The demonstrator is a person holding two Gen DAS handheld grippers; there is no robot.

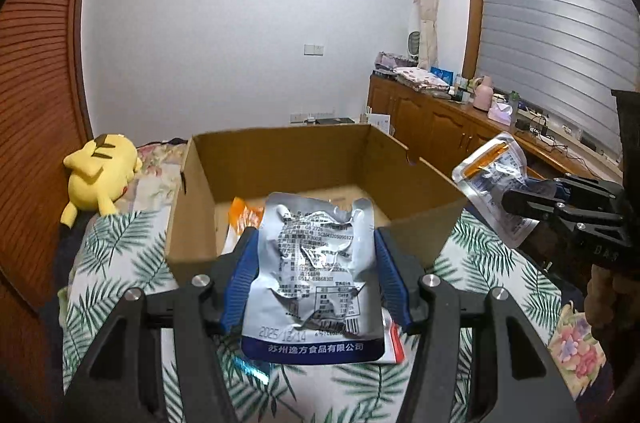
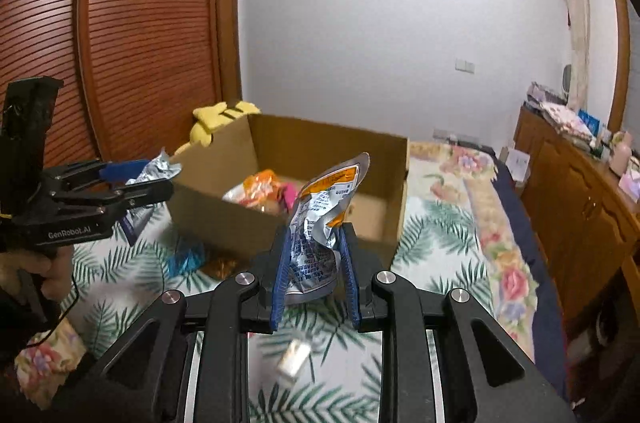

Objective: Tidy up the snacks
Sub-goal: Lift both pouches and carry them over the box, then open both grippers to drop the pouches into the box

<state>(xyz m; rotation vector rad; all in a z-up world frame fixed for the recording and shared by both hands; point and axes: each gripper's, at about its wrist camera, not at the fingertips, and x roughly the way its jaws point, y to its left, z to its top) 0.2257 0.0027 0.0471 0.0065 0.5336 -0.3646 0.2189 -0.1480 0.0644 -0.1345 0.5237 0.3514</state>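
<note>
My left gripper (image 1: 316, 243) is shut on a silver snack pouch (image 1: 316, 271) with printed text, held above the bed just in front of the open cardboard box (image 1: 280, 151). My right gripper (image 2: 314, 247) is shut on a crumpled silver pouch with an orange top (image 2: 324, 215), also held near the box's front wall (image 2: 224, 219). In the left wrist view the right gripper (image 1: 516, 201) and its pouch (image 1: 492, 175) show at the box's right corner. In the right wrist view the left gripper (image 2: 148, 179) shows left of the box. Orange and pink snack packs (image 2: 264, 191) lie inside the box.
The box sits on a bed with a palm-leaf sheet (image 1: 120, 243). A yellow plush toy (image 1: 100, 175) lies at the back left. Small snacks lie on the sheet: a blue one (image 2: 186, 259), a brown one (image 2: 222, 265), a white one (image 2: 296, 361). Wooden cabinets (image 1: 440, 123) stand on the right.
</note>
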